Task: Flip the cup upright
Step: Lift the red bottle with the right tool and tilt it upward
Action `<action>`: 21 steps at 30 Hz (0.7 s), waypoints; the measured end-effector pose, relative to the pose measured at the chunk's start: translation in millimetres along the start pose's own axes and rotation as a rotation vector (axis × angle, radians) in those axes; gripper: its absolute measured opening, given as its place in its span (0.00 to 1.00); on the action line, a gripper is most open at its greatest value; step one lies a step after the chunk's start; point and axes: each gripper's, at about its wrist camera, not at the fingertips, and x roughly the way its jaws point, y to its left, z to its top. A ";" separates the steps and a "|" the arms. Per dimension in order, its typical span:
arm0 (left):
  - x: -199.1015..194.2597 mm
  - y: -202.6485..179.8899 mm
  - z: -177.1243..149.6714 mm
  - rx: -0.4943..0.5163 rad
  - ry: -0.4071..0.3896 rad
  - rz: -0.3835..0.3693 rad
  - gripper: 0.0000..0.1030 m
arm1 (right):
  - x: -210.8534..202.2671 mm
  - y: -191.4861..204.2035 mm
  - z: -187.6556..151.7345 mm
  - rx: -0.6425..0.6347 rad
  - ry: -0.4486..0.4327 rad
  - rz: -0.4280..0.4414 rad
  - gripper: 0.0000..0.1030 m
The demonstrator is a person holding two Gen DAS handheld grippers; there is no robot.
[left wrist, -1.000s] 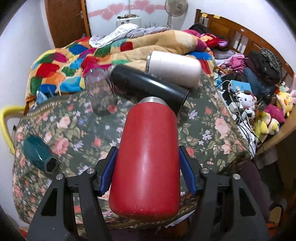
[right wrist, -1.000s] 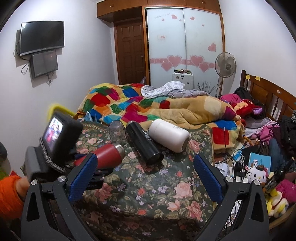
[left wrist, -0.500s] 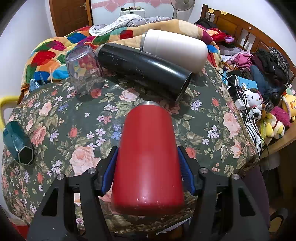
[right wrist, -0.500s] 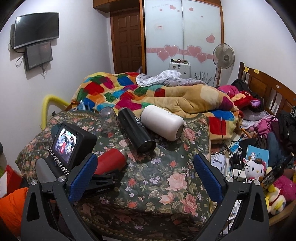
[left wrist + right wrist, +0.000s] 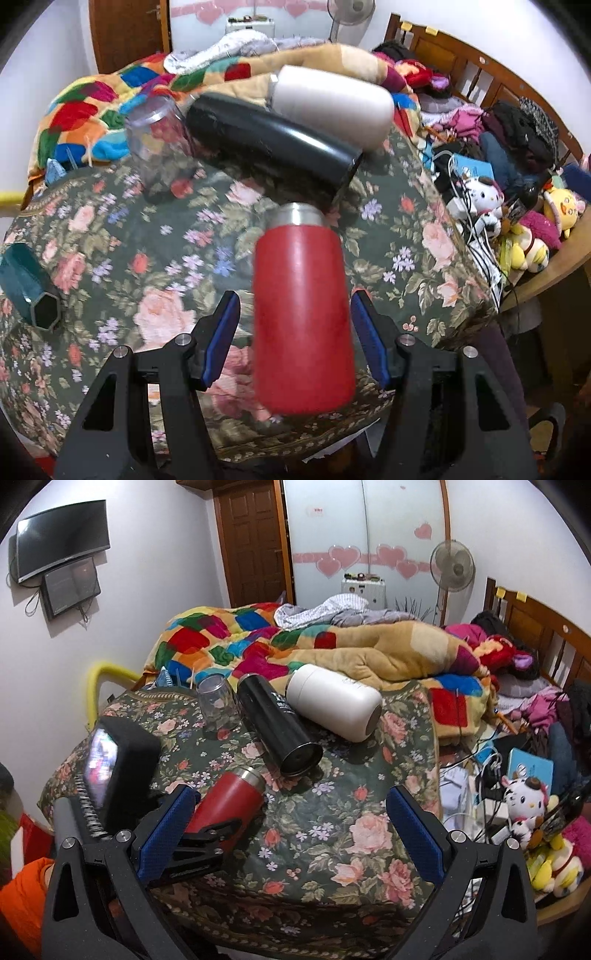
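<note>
A red cup with a steel rim stands tilted between the fingers of my left gripper, steel end down toward the floral tablecloth. The blue pads stand apart from its sides, so the gripper is open. The cup also shows in the right wrist view, leaning beside the left gripper's body. My right gripper is open and empty above the table's front.
A black flask and a white flask lie on their sides at the back. A clear cup stands upside down beside them. A green hexagonal cup lies at the left edge. A bed lies behind, clutter on the right.
My left gripper has opened off the red cup, which it gripped before. The cup now sits lower, near the cloth. The right gripper has drifted slightly closer.
</note>
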 end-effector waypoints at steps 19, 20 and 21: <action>-58.6 85.6 -47.5 -0.135 -0.128 0.245 0.65 | 132.6 25.7 -13.1 0.142 0.387 0.182 0.77; -57.7 86.7 -50.9 -0.141 -0.125 0.246 0.65 | 137.1 26.4 -14.1 0.149 0.402 0.184 0.77; -57.2 87.8 -54.2 -0.146 -0.123 0.250 0.65 | 141.2 27.5 -14.4 0.151 0.413 0.187 0.77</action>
